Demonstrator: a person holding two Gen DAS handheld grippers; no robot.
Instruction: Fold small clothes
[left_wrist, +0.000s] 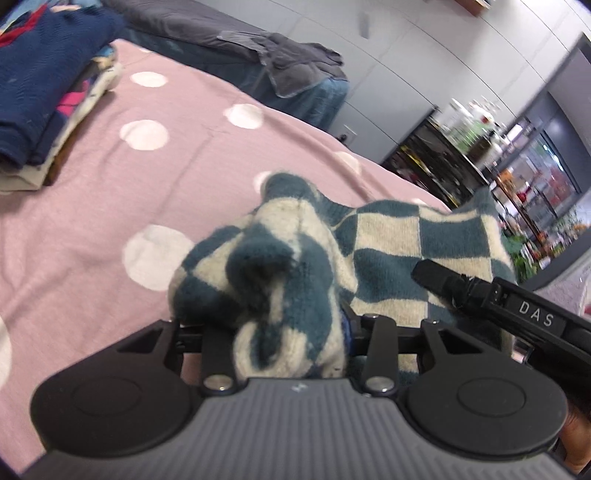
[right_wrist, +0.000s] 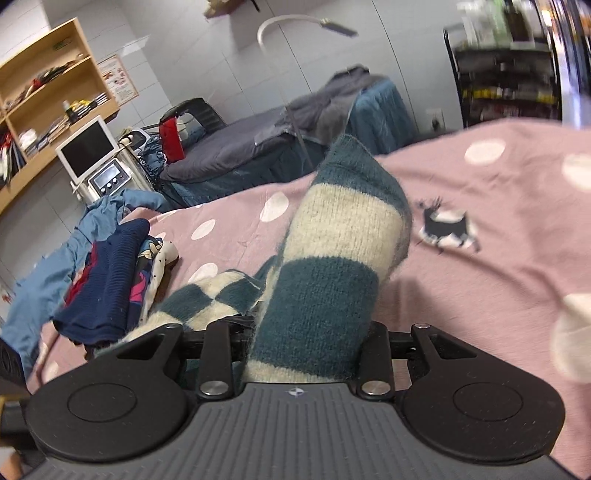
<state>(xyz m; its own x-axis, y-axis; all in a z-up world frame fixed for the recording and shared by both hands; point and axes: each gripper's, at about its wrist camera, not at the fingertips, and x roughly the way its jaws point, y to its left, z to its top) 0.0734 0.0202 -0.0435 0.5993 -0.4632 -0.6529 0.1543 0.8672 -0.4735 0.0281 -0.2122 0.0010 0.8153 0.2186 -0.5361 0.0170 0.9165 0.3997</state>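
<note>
A teal and cream checkered knit garment (left_wrist: 388, 236) is held up over the pink dotted bedspread (left_wrist: 110, 192). My left gripper (left_wrist: 291, 325) is shut on a bunched part of it; the cloth covers the fingers. The right gripper's black finger (left_wrist: 443, 280) shows at the right in the left wrist view, lying on the same cloth. In the right wrist view my right gripper (right_wrist: 306, 332) is shut on a striped fold of the garment (right_wrist: 332, 251), which stands up and hides the fingers.
A stack of folded clothes with a navy knit on top (left_wrist: 44, 74) (right_wrist: 107, 273) lies on the bedspread to the left. A blue garment (right_wrist: 55, 251) lies beyond it. A grey bed (right_wrist: 258, 144), wooden shelves (right_wrist: 44, 85) and a dark rack (left_wrist: 443, 162) stand behind.
</note>
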